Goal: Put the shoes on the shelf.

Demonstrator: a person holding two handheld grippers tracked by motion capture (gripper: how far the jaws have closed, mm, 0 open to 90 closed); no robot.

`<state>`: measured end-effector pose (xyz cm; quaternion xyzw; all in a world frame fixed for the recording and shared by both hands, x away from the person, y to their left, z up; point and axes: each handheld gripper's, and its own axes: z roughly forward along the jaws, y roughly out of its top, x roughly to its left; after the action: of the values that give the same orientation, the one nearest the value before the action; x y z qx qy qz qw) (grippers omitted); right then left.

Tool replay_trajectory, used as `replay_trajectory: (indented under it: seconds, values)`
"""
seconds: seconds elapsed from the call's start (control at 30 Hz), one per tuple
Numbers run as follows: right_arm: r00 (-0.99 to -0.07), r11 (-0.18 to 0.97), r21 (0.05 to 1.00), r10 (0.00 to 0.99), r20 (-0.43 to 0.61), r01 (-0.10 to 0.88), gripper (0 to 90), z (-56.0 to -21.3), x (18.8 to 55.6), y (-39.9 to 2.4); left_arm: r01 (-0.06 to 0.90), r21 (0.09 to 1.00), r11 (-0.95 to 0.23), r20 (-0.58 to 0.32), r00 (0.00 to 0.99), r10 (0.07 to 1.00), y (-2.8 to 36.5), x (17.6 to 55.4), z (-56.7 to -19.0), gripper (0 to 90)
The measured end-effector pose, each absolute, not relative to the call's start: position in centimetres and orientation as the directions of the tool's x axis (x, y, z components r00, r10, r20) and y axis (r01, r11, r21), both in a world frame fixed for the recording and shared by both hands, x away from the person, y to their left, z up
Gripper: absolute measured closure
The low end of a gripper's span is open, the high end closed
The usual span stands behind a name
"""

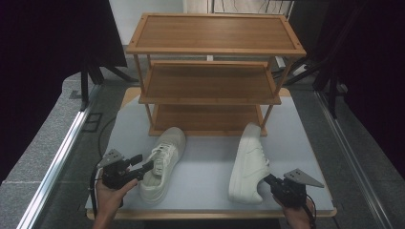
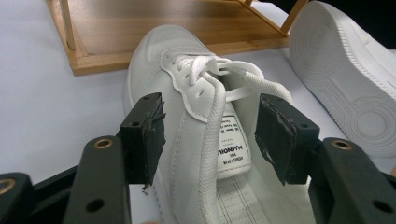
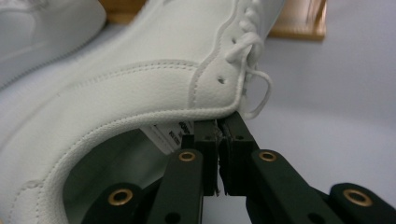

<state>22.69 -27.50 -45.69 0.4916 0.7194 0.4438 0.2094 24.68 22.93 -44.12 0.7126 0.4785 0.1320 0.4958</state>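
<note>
Nearest, the right claw (image 3: pixel 218 140) pinches the collar edge of the tipped right shoe (image 1: pixel 248 164) on the surface (image 1: pixel 205 171); the left claw (image 2: pixel 210 135) stands released astride the upright left shoe (image 2: pixel 196 121). Both look light, soft-sided; collar or tongue offers firmest hold.

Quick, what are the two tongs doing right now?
Left tongs: open, around the left shoe's collar, not squeezing.
Right tongs: shut on the right shoe's edge.
</note>
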Motion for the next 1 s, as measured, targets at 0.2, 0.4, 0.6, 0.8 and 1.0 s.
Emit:
replay_trajectory:
  seconds: [0.2,0.4,0.6,0.8,1.0]
  values:
    - [-0.472,0.151,0.866,0.875,0.108,0.477,85.9,-43.6,23.8,-25.6,0.55,0.833,-0.052,-0.286,0.509,0.812,22.9,24.7,-44.1,41.9]
    - [-0.55,0.195,0.881,0.831,0.086,0.432,85.8,-42.1,25.0,-22.2,0.551,0.833,-0.047,-0.289,0.506,0.813,23.2,24.7,-44.1,41.9]
    - [-0.612,0.274,0.873,0.79,0.035,0.403,83.2,-41.9,25.8,-18.2,0.548,0.835,-0.046,-0.288,0.506,0.813,23.3,24.6,-44.1,41.9]
    - [-0.656,0.257,0.891,0.753,0.057,0.373,86.4,-41.6,24.0,-16.3,0.551,0.833,-0.046,-0.288,0.504,0.814,23.3,24.7,-44.2,42.0]
    - [-0.718,0.244,0.915,0.693,0.066,0.32,89.2,-40.5,21.5,-13.1,0.551,0.833,-0.054,-0.286,0.512,0.81,22.9,24.7,-44.2,42.0]
